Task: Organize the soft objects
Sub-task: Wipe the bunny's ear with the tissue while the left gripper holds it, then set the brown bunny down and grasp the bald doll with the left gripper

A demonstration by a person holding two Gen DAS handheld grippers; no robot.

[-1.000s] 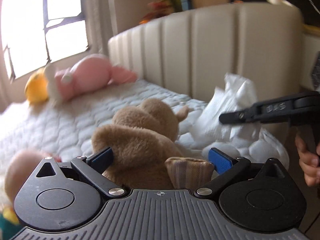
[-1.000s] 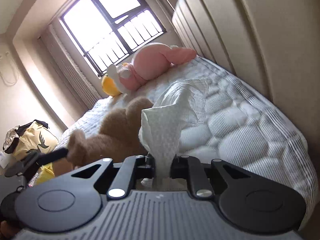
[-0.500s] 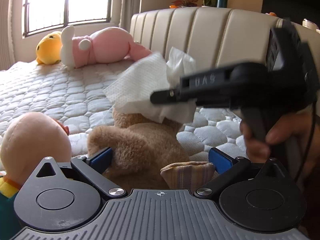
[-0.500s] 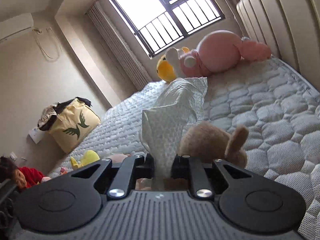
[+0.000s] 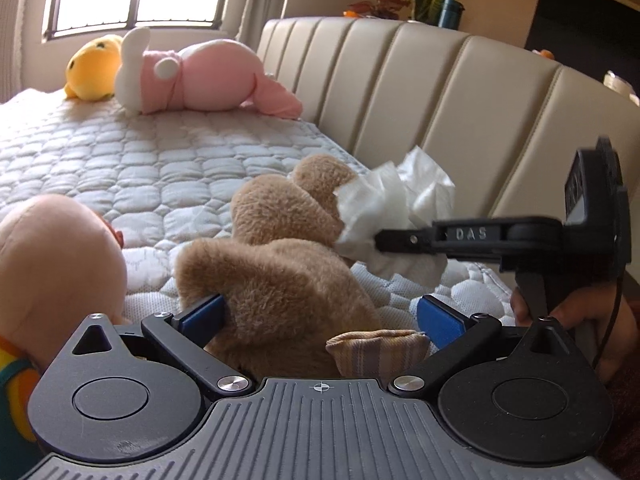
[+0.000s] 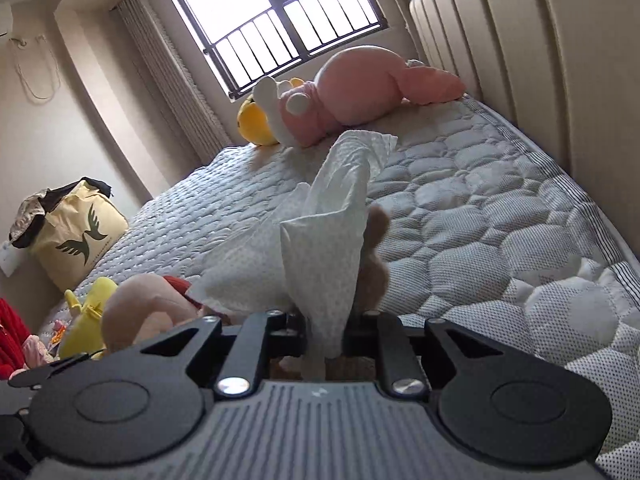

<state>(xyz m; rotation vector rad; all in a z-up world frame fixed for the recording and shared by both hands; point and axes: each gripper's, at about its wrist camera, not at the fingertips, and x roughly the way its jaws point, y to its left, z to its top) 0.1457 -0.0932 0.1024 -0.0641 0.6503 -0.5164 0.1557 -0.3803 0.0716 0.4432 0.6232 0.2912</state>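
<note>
Left wrist view: left claw (image 5: 320, 316) wide open, blue pads on either side of the brown bear (image 5: 280, 264) lying on the bed (image 5: 120, 168), not squeezing it. Right claw (image 5: 384, 240) reaching in from the right, pinched tight on a white tissue (image 5: 384, 208) that touches the bear's head. Pink bunny (image 5: 200, 76) and yellow toy (image 5: 90, 68) far back by the window. Peach doll head (image 5: 52, 264) just beside the left pad. Could go wrong: thin tissue tearing or slipping out if dragged over the fur; soft bear squashing and sliding free if grabbed off-centre; doll getting bumped

Right wrist view: tissue (image 6: 332, 240) sticking up from the shut right claw (image 6: 326, 332), hiding most of the bear (image 6: 376, 256). Yellow bag (image 6: 76, 240) by the wall, stuffed with something dark on top; cannot tell what. No box or basket on the bed for the toys
</note>
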